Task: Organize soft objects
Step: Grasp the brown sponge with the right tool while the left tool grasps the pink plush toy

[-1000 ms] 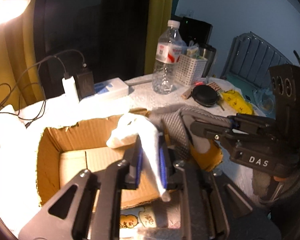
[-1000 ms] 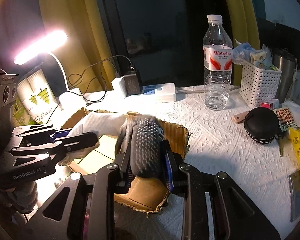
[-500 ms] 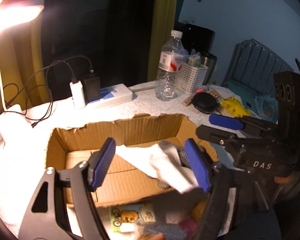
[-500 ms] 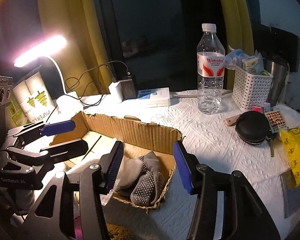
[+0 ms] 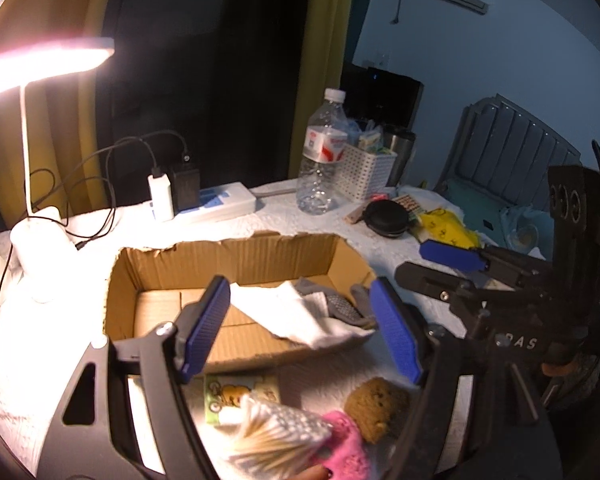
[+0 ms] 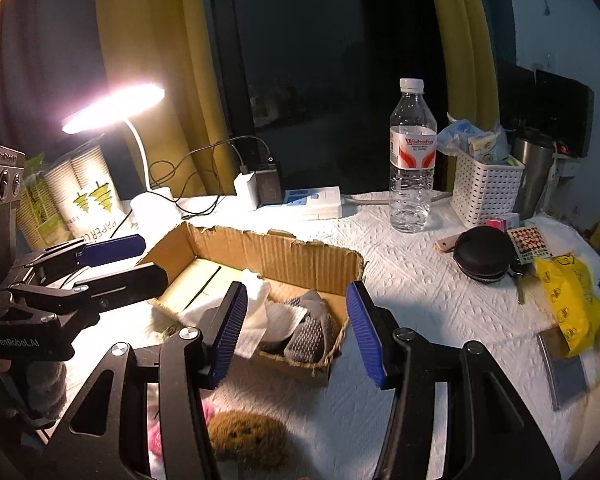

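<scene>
A torn cardboard box (image 5: 236, 256) (image 6: 276, 252) sits on the white table cover. Inside it lie a white cloth (image 5: 300, 312) (image 6: 256, 312) and a grey dotted sock (image 5: 340, 308) (image 6: 308, 332). My left gripper (image 5: 300, 332) is open and empty above the box's near side. My right gripper (image 6: 296, 328) is open and empty above the box's right end. In front of the box lie a brown sponge (image 5: 376, 408) (image 6: 244, 436), a pink cloth (image 5: 344, 448) (image 6: 156, 436) and a pack of cotton swabs (image 5: 276, 432).
A lit desk lamp (image 6: 116, 108), power strip with chargers (image 6: 300, 200), water bottle (image 6: 412, 160), white basket (image 6: 484, 188), black round case (image 6: 484, 252) and yellow bag (image 6: 568, 300) stand behind and right of the box. A paper cup pack (image 6: 84, 200) is at left.
Both grippers opened and pulled back and up from the box. The white cloth dropped from the left one and the grey sock from the right one; both now lie in the box.
</scene>
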Demonstrator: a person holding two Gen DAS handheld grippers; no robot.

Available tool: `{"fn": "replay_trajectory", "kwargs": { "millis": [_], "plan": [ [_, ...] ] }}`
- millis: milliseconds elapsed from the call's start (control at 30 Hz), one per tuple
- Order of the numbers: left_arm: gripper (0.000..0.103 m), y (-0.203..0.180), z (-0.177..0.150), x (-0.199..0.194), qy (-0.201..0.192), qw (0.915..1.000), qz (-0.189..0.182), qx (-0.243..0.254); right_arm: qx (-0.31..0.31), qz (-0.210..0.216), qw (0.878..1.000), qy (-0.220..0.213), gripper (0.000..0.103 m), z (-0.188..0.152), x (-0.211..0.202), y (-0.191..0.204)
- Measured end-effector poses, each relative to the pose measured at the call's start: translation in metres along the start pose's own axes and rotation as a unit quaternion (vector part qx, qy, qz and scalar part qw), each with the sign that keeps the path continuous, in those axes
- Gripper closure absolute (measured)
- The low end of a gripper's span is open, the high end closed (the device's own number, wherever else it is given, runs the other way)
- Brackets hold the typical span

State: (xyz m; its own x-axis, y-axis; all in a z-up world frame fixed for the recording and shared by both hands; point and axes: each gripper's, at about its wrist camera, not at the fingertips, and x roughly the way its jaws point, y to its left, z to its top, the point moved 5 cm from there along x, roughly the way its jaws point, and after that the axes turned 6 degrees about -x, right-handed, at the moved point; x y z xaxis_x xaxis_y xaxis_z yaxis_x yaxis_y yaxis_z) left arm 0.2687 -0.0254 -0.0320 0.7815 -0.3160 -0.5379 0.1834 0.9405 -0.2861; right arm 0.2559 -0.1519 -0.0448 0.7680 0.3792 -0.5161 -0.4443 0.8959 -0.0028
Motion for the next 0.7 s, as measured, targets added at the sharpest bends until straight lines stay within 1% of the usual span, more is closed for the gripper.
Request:
{"fn": "replay_trajectory", "kwargs": {
  "millis": [167,400,567,700],
  "plan": [
    [0.029,-0.007,-0.010,-0.011,-0.004,1.0000,-0.003,-0.001,-0.004,-0.004,1.000,-0.002,0.048,-0.009,-0.017,0.005],
    [0.029,-0.016,-0.033,-0.024,-0.001,1.0000,-0.002,-0.002,-0.003,-0.007,1.000,-0.004,0.048,-0.024,-0.036,0.009],
    [0.029,-0.015,-0.053,-0.028,0.008,0.9999,0.001,-0.009,0.000,-0.004,1.000,0.008,0.048,-0.042,-0.038,0.011],
    [0.029,-0.011,-0.072,-0.029,0.017,0.9997,0.004,-0.018,0.001,0.001,1.000,0.027,0.048,-0.060,-0.033,0.015]
  ]
}}
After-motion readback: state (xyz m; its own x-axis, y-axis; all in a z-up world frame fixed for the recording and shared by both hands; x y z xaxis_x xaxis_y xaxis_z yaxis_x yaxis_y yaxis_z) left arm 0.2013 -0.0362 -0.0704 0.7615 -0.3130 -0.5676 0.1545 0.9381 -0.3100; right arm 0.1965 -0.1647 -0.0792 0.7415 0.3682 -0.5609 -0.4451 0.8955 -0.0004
